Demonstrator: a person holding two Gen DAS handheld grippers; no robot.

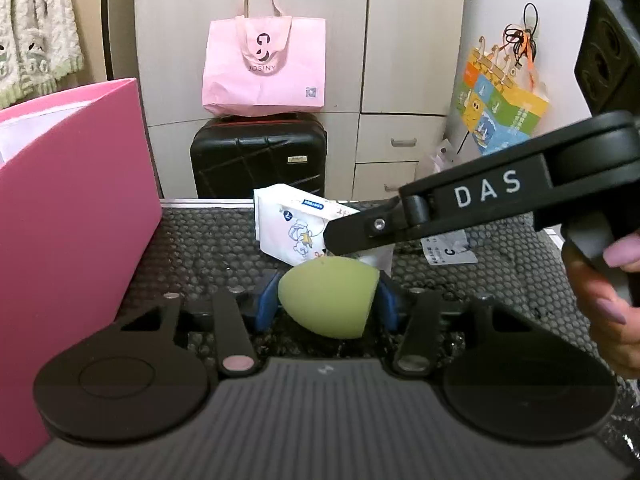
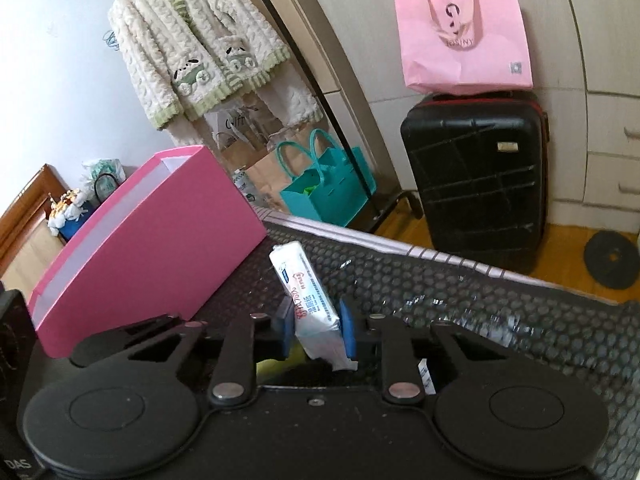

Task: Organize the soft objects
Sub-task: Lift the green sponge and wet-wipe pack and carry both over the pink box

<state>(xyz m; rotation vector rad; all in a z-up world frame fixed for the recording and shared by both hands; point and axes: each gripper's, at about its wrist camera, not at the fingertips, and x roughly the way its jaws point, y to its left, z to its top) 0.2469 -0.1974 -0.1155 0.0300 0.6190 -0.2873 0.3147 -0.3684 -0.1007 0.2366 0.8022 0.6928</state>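
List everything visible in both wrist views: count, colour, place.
sponge: 1, green, egg-shaped, between left gripper's fingers
wipes pack: 1, white, between right gripper's fingers
box: 1, pink, open, left on mat
mat: 1, black, bumpy, under everything
suitcase: 1, black, on floor behind
tote bag: 1, pink, on suitcase
teal bag: 1, on floor
cardigan: 1, cream and green, hanging
left hand-held gripper: shut on sponge
right hand-held gripper: shut on wipes pack
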